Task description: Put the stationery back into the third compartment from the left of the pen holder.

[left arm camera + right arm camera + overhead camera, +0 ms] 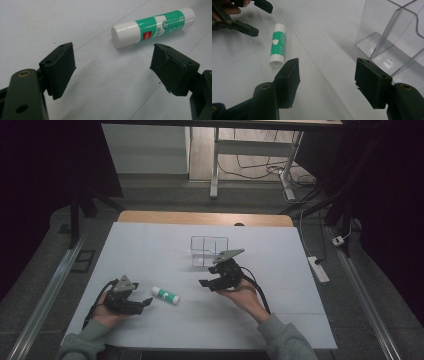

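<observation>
On the white table [150,245] a glue stick [165,295] lies on its side, just beside the left gripper [146,302] and well apart from the clear organiser [209,251] farther back. Both claws stand wide with nothing between them. The left gripper rests low, jaws levelled at the stick's white cap [125,33], which sits just ahead of the gap; that aim suits a sideways pinch across the tube. The right gripper [205,283] hovers near the organiser with its jaws turned toward the stick, likely placed to take it or steady the box. I judge the pick-up has not yet begun.
</observation>
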A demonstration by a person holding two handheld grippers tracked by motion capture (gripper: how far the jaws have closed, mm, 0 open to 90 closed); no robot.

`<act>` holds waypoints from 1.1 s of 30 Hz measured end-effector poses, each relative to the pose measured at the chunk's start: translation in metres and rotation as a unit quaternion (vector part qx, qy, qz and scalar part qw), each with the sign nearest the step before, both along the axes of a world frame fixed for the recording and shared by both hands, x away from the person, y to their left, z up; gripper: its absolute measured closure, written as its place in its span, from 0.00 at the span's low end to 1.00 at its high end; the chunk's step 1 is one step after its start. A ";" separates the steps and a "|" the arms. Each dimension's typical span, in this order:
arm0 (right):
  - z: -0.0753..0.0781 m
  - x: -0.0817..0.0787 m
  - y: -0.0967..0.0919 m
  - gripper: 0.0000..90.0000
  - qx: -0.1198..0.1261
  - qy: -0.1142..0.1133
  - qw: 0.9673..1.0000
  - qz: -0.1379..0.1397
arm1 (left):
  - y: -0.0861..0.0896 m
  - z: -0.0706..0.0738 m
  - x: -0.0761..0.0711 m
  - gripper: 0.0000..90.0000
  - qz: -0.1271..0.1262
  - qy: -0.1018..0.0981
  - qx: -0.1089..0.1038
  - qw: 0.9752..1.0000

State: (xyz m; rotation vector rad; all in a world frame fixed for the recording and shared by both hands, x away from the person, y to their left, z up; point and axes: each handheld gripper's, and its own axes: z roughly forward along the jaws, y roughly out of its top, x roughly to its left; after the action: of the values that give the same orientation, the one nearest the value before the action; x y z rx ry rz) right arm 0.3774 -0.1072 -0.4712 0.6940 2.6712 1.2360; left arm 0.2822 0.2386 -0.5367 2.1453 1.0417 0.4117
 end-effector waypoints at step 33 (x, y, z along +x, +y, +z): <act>-0.003 -0.010 0.052 0.40 -0.015 0.024 0.999 0.041 | 0.001 -0.001 0.001 0.22 0.000 0.004 0.002 1.000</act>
State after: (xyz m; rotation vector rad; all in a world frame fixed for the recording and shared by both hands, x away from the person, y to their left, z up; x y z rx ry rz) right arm 0.3675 -0.0554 -0.4746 0.6233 2.7773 1.2114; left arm 0.2830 0.2392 -0.5373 2.1520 1.0467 0.4065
